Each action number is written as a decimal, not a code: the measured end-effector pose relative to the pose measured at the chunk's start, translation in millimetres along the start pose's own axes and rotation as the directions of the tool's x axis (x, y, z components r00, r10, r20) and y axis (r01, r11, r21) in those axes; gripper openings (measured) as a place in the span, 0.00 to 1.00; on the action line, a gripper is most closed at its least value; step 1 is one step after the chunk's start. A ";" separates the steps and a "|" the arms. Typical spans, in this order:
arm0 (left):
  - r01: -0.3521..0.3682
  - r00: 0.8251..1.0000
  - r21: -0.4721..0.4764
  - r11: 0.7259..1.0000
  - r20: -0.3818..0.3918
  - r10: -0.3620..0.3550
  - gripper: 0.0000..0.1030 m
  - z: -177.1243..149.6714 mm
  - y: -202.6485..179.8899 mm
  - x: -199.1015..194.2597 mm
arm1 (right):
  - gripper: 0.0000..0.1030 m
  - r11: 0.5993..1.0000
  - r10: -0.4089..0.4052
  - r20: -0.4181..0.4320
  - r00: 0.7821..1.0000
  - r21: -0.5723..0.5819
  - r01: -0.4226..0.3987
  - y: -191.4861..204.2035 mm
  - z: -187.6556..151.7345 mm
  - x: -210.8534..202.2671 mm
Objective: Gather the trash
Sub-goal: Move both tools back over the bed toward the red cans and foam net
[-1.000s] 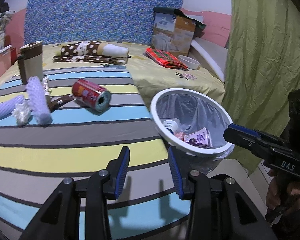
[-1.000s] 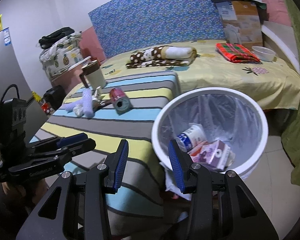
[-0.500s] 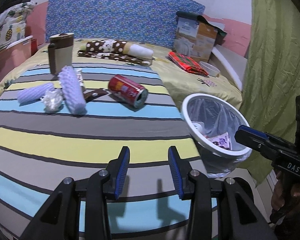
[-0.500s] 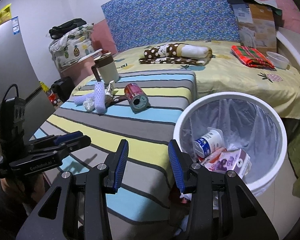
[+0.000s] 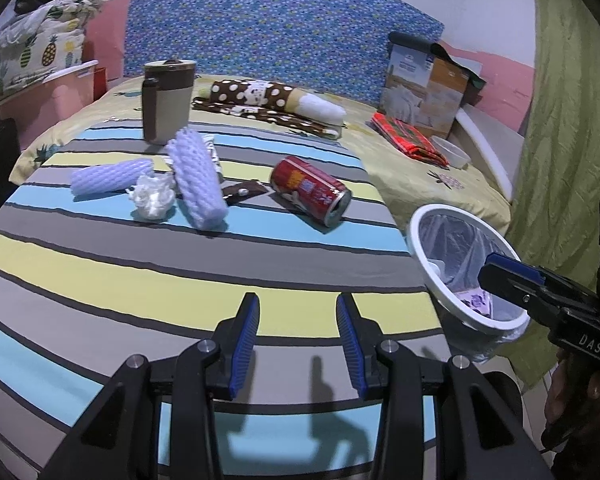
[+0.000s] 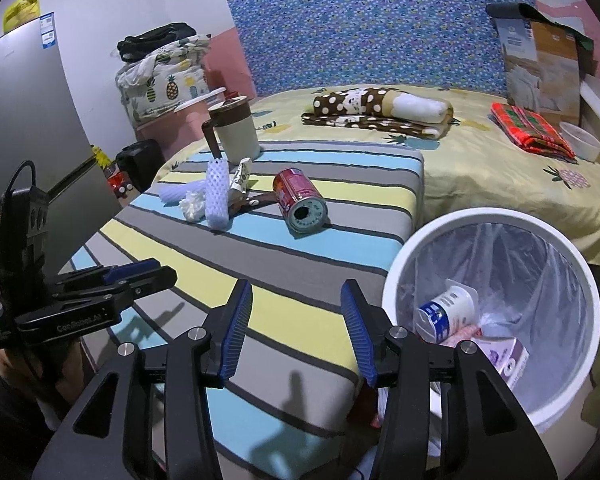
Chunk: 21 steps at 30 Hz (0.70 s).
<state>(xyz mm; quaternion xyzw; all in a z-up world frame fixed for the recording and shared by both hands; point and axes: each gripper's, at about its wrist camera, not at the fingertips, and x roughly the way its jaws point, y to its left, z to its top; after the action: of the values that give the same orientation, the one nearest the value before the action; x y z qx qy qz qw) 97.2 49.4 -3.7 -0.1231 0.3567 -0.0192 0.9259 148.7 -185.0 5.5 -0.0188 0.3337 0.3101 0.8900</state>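
A red can (image 5: 310, 190) lies on its side on the striped blanket (image 5: 180, 280); it also shows in the right wrist view (image 6: 299, 200). Left of it lie two purple foam nets (image 5: 196, 178), a crumpled white tissue (image 5: 153, 197) and a brown wrapper (image 5: 244, 191). A white bin (image 6: 496, 312) lined with a clear bag stands beside the bed and holds a cup and cartons. My left gripper (image 5: 298, 338) is open and empty above the blanket's near edge. My right gripper (image 6: 296, 328) is open and empty, between blanket and bin.
A brown-and-beige mug (image 5: 166, 100) stands behind the trash. A polka-dot blanket roll (image 5: 268, 100), red plaid cloth (image 5: 408, 138), white bowl (image 5: 454, 156) and cardboard box (image 5: 424, 92) sit farther back. A green curtain (image 5: 572, 120) hangs on the right.
Both grippers have swung left and drawn back from the bin, so the trash on the blanket sits more central. Both stay open and empty.
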 end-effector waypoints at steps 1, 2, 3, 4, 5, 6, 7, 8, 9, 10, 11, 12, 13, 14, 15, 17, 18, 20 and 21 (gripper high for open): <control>-0.005 1.000 -0.006 1.000 0.002 0.005 0.41 0.6 2.2 0.0 | 0.47 1.000 0.003 -0.002 1.000 0.002 -0.003 -0.3 1.4 1.7; -0.008 1.000 -0.010 1.000 0.003 0.008 0.42 1.6 4.1 -0.1 | 0.47 1.000 0.006 -0.002 1.000 0.004 -0.006 -0.3 2.4 3.4; -0.011 1.000 -0.014 1.000 0.004 0.011 0.43 2.7 6.4 0.5 | 0.47 1.000 0.012 -0.002 1.000 0.005 -0.012 -0.8 3.8 5.3; -0.014 1.000 -0.017 1.000 0.005 0.015 0.43 3.9 8.0 0.8 | 0.47 1.000 0.017 -0.004 1.000 0.005 -0.017 -0.8 5.7 7.6; -0.019 1.000 -0.019 1.000 0.006 0.019 0.43 5.3 9.5 1.3 | 0.47 1.000 0.021 -0.006 1.000 0.000 -0.021 -0.6 7.7 9.4; -0.023 1.000 -0.021 1.000 0.009 0.023 0.43 6.9 11.0 1.8 | 0.47 1.000 0.022 -0.007 1.000 -0.005 -0.022 -0.1 9.3 10.8; -0.025 1.000 -0.022 0.999 0.011 0.025 0.43 8.3 11.8 1.8 | 0.47 1.000 0.022 -0.007 1.000 -0.009 -0.022 0.3 10.6 12.0; -0.026 1.000 -0.024 0.999 0.014 0.027 0.44 10.2 13.1 2.1 | 0.47 1.000 0.023 -0.008 1.000 -0.015 -0.023 0.6 12.5 13.9; -0.028 0.999 -0.027 0.999 0.017 0.029 0.44 12.3 14.4 2.8 | 0.47 1.000 0.023 -0.009 1.000 -0.021 -0.023 1.6 13.7 15.5; -0.031 0.999 -0.029 0.999 0.020 0.032 0.44 14.2 15.4 3.5 | 0.47 0.999 0.021 -0.011 1.000 -0.029 -0.021 2.6 15.3 17.9; -0.035 0.999 -0.033 0.999 0.023 0.035 0.45 16.3 16.6 4.4 | 0.48 0.999 0.019 -0.013 1.000 -0.036 -0.019 2.8 16.5 20.5; -0.038 0.999 -0.036 0.999 0.025 0.039 0.46 18.4 17.9 5.6 | 0.53 0.999 0.017 -0.015 1.000 -0.040 -0.018 2.6 17.5 22.6; -0.042 0.999 -0.040 0.998 0.028 0.043 0.46 20.8 19.6 7.1 | 0.56 0.999 0.017 -0.019 1.000 -0.045 -0.017 3.0 18.6 24.9; -0.046 0.998 -0.042 0.998 0.029 0.047 0.46 22.8 20.9 8.7 | 0.59 0.998 0.020 -0.021 1.000 -0.051 -0.021 3.9 20.0 28.3; -0.052 0.998 -0.045 0.998 0.030 0.053 0.47 25.1 22.6 10.8 | 0.59 0.998 0.021 -0.024 0.999 -0.057 -0.022 4.1 21.1 31.0; -0.061 0.998 -0.052 0.997 0.029 0.063 0.47 29.3 27.0 15.2 | 0.59 0.998 0.016 -0.032 0.999 -0.067 -0.018 2.6 22.2 34.7; -0.065 0.997 -0.056 0.996 0.029 0.066 0.47 30.9 29.1 17.3 | 0.59 0.997 0.014 -0.035 0.999 -0.074 -0.017 2.9 23.2 37.8; -0.073 0.997 -0.067 0.995 0.026 0.075 0.47 34.7 32.4 22.9 | 0.59 0.997 0.012 -0.044 0.999 -0.081 -0.016 2.4 26.2 43.5; -0.076 0.997 -0.074 0.994 0.022 0.078 0.47 36.2 34.5 26.2 | 0.59 0.996 0.013 -0.046 0.999 -0.084 -0.016 1.9 27.6 45.6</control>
<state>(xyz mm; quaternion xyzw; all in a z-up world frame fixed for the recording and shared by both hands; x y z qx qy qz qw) 139.0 87.3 -3.3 -0.1432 0.3502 0.0310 0.9251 190.4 -152.2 -0.3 -0.0608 0.3405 0.3298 0.8784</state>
